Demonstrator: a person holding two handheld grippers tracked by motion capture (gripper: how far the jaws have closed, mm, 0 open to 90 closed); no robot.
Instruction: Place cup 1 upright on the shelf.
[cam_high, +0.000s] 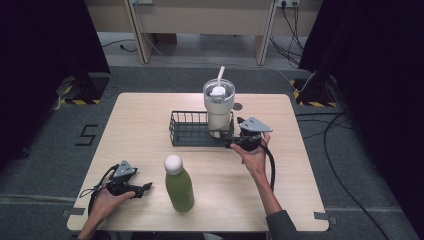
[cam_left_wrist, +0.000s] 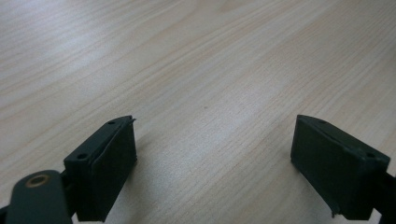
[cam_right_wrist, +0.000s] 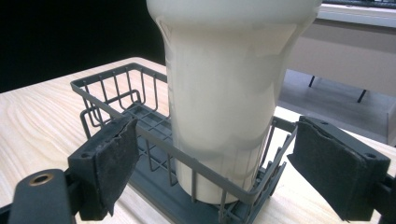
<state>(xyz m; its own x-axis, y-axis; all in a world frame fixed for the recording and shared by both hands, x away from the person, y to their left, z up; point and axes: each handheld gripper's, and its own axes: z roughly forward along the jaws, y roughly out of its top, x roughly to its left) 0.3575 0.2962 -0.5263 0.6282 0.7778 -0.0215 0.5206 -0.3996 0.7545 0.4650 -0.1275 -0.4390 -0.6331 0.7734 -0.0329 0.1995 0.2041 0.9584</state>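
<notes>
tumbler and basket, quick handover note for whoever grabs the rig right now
Right gripper: open, jaws either side of the tumbler, not clamping it, by the basket's near right corner.
Left gripper: open, holding nothing, low over the table at front left.
Tumbler stands upright in the right end of the wire basket. Green bottle stands on the table, outside the basket.
Left to do, probably: bottle into basket.

My right gripper (cam_right_wrist: 212, 158) has its jaws spread wide just outside the wire basket (cam_high: 187, 131), whose near wall and the tumbler (cam_high: 219, 107) block the way; bare table (cam_high: 145, 115) lies left; the green bottle (cam_high: 178, 184) stands near my left gripper (cam_high: 142, 189).
</notes>
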